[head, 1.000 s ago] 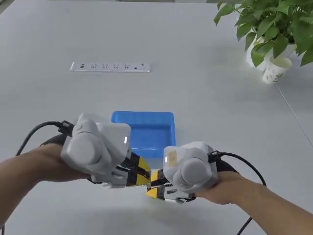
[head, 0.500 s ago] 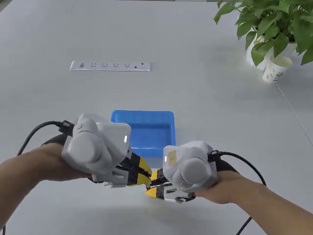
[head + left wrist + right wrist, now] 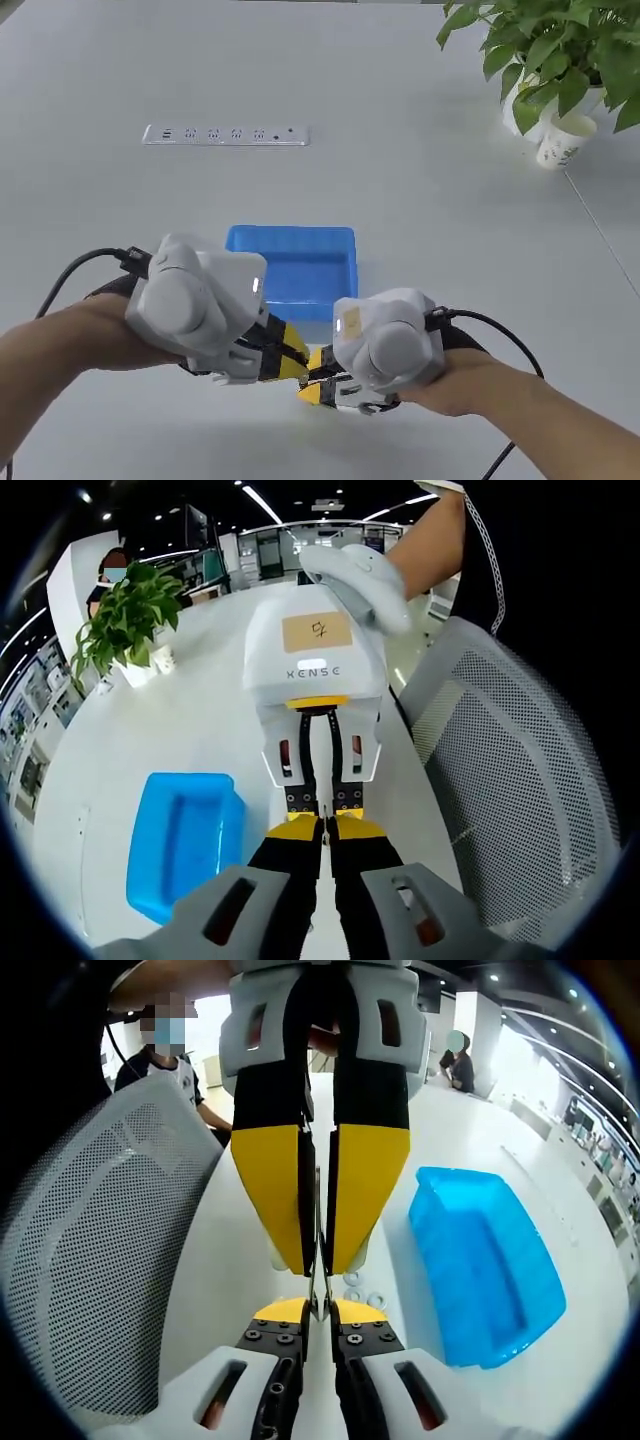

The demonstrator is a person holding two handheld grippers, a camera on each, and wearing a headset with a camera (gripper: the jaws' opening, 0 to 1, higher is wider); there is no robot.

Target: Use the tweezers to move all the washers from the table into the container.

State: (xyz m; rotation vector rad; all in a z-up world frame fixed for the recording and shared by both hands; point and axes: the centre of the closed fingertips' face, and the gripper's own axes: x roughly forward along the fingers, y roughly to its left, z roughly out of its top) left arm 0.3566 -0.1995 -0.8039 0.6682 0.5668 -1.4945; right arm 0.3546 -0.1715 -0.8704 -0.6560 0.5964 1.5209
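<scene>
My two grippers meet tip to tip just in front of the blue container (image 3: 290, 234), low over the table. The left gripper (image 3: 298, 362) comes in from the left and the right gripper (image 3: 314, 380) from the right. A thin metal strip, the tweezers (image 3: 318, 1250), runs between both pairs of yellow-tipped jaws, and both pairs are pressed onto it. In the left gripper view the left gripper (image 3: 326, 826) touches the tips of the right one. In the right gripper view the right gripper (image 3: 318, 1312) sits over a few small washers (image 3: 362, 1297) on the white table beside the container (image 3: 480, 1260).
A white power strip (image 3: 226, 135) lies at the back of the table. A potted plant (image 3: 560, 50) and a paper cup (image 3: 565, 140) stand at the back right. A grey mesh chair (image 3: 520, 780) is close behind the grippers. Cables trail from both hands.
</scene>
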